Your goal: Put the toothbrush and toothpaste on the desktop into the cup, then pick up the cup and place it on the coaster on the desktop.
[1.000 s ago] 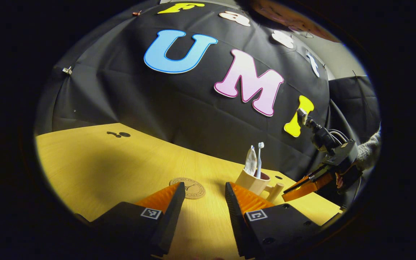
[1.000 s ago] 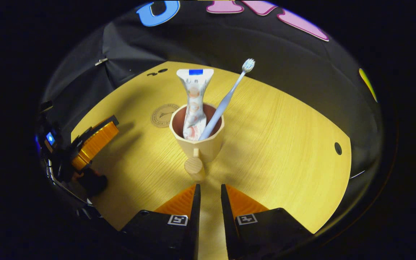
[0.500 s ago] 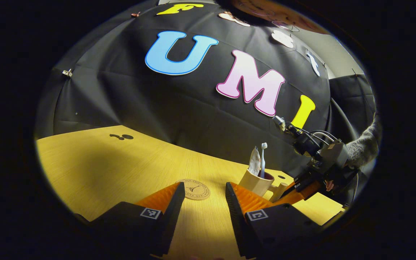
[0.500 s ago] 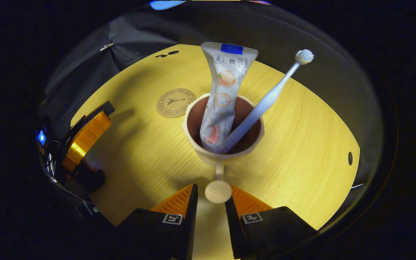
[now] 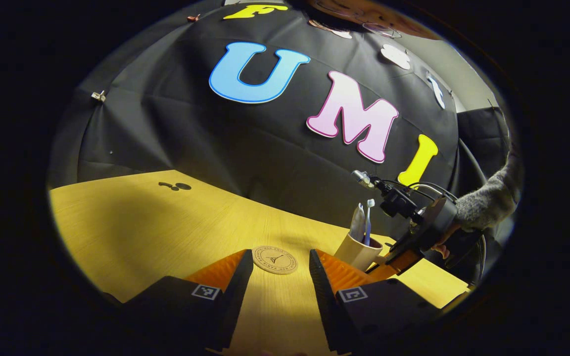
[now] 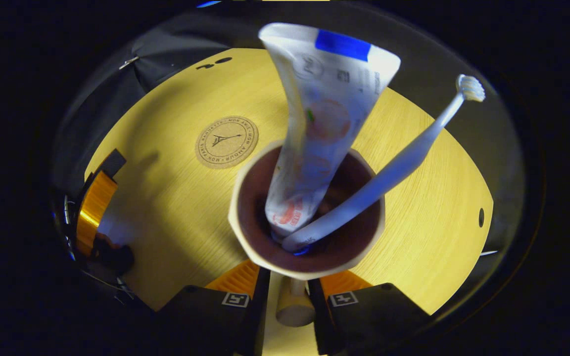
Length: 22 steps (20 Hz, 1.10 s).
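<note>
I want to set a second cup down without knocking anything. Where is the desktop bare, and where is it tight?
Bare desktop lies right of the cup, out to the small hole, and beyond the coaster toward the booth wall. It is crowded near the cup, where the right gripper straddles the handle, and on the left by the left gripper.

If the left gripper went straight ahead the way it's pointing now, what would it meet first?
Probably the round cork coaster, which lies flat on the yellow wooden desktop just beyond the left gripper, in line with the gap between its fingers. If the gripper passes above it, the black cloth wall comes next; depth is unclear.
</note>
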Each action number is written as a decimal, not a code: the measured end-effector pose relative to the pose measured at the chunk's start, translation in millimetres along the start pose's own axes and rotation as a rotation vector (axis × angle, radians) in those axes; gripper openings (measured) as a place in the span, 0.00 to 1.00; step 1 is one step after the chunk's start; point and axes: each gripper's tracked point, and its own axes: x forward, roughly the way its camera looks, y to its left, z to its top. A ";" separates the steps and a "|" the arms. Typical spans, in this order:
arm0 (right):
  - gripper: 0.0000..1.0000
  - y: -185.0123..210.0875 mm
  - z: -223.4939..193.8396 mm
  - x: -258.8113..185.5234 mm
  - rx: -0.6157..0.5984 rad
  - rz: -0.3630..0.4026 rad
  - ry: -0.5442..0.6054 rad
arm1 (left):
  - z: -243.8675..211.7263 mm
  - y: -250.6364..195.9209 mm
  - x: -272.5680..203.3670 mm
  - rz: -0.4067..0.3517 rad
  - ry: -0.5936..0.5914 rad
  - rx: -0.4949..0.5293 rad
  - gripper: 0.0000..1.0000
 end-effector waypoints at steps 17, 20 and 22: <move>0.31 60.0 58.6 -3.0 -0.099 0.073 -0.151 | 11.1 14.5 -23.4 -0.006 0.058 0.020 0.72; 0.31 70.8 78.5 0.3 -0.124 0.078 -0.161 | 11.5 23.9 -28.0 0.011 0.061 0.013 0.71; 0.31 79.5 88.2 6.5 -0.143 0.086 -0.154 | 12.3 28.7 -31.7 0.022 0.059 0.002 0.72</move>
